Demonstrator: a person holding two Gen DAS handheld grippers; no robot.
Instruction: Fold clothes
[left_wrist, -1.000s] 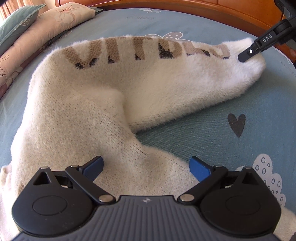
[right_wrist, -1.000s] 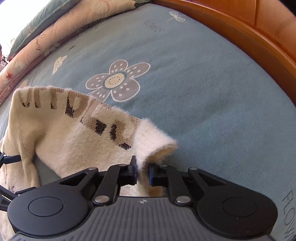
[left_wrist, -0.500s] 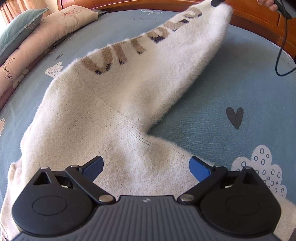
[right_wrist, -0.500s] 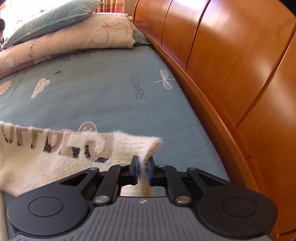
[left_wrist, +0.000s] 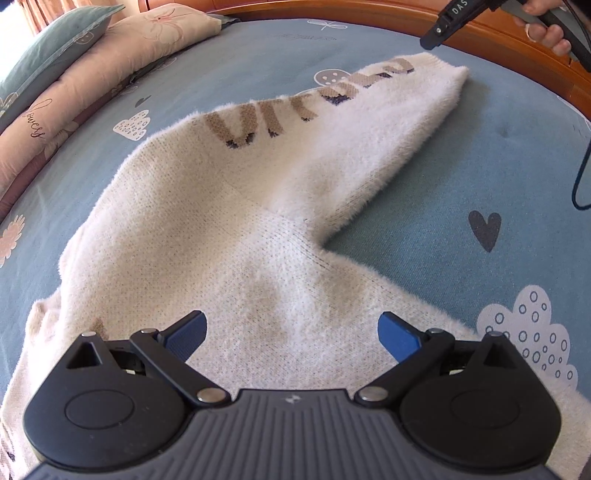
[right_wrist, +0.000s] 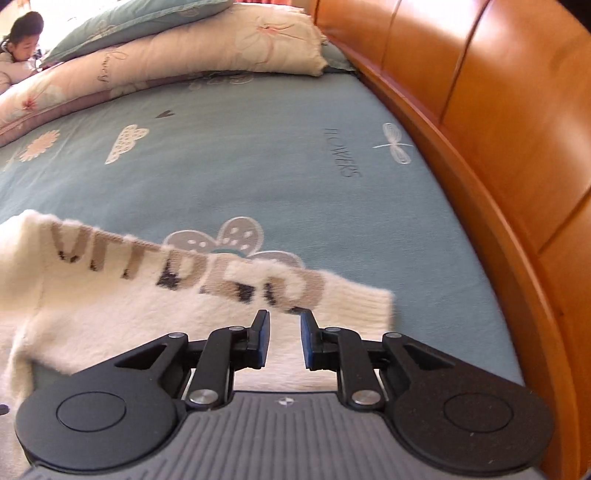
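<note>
A cream fuzzy sweater (left_wrist: 229, 236) is spread on the blue patterned bedsheet (left_wrist: 480, 177), its lettered sleeve (left_wrist: 369, 110) stretched toward 1 o'clock in the left wrist view, where the left gripper (left_wrist: 291, 332) is seen with its blue-padded fingers (left_wrist: 186, 330) spread wide over the body of the garment, nothing held between them. In the right wrist view, the right gripper (right_wrist: 283, 341) is shown with its fingers (right_wrist: 263, 339) narrowly parted and empty, the sleeve cuff (right_wrist: 362, 306) lying flat just beyond the tips, toward 1 o'clock. The wooden bed frame (right_wrist: 498, 147) is seen at 3 o'clock, and pillows (right_wrist: 192, 51) at 11 o'clock.
</note>
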